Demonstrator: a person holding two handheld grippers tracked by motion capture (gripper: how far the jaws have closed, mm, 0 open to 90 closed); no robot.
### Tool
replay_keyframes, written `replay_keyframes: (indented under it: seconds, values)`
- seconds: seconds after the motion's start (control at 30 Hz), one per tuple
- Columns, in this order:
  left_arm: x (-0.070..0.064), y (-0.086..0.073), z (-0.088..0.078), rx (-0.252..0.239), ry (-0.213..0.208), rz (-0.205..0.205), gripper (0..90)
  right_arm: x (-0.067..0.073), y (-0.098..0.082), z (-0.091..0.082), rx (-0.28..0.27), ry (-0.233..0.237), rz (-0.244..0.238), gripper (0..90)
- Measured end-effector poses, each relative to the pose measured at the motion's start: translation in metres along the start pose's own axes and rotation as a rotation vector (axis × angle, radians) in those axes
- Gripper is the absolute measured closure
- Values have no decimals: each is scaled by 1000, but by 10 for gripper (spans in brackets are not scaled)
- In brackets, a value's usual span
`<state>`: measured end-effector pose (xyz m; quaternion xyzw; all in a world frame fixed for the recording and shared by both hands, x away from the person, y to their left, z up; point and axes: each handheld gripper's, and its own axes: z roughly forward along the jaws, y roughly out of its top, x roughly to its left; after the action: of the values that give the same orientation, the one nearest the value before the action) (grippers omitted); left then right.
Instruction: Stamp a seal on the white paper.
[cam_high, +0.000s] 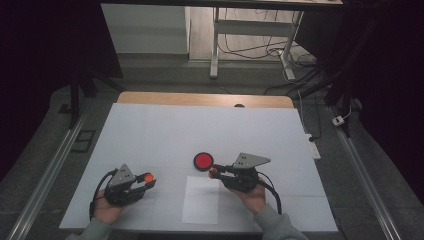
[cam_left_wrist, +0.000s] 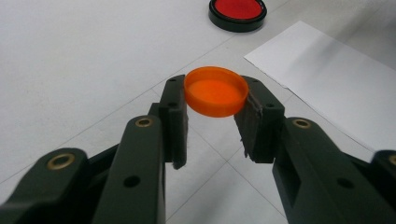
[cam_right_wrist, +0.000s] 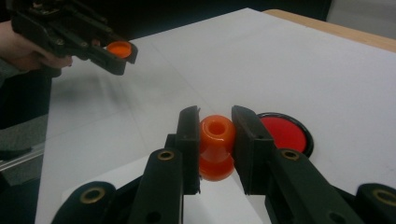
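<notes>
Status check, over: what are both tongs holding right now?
Left tongs shut on orange cap. Right tongs shut on orange stamp. Red ink pad open, nothing in the way.

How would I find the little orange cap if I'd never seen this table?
Start at the big white table and go to its near left corner, where a hand holds the left gripper. The small round orange plastic cap sits pinched between its black fingers. Unlike the black-rimmed red disc, it's orange, hollow and held above the table.

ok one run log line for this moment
left gripper: shut on orange cap | right gripper: shut on orange stamp | red ink pad: open on table, beside paper sheet
</notes>
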<state>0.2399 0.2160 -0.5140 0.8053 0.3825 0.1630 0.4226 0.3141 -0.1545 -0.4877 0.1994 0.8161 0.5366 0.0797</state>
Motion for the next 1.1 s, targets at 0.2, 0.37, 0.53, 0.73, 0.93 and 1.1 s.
replay_keyframes:
  seconds: [0.2,0.37,0.53,0.73,0.93,1.1]
  values:
    - [0,0,0,0,0,0,645,7,-2,4,19,26,-11,724]
    - [0,0,0,1,0,0,645,12,-4,7,29,43,-18,723]
    - [0,0,0,1,0,1,645,16,-5,9,39,55,-24,723]
    - [0,0,0,1,-1,1,645,20,-8,13,54,69,-30,723]
    - [0,0,1,3,-1,2,645,22,-11,16,72,77,-40,723]
    - [0,0,1,3,-1,3,645,24,-13,20,89,82,-41,723]
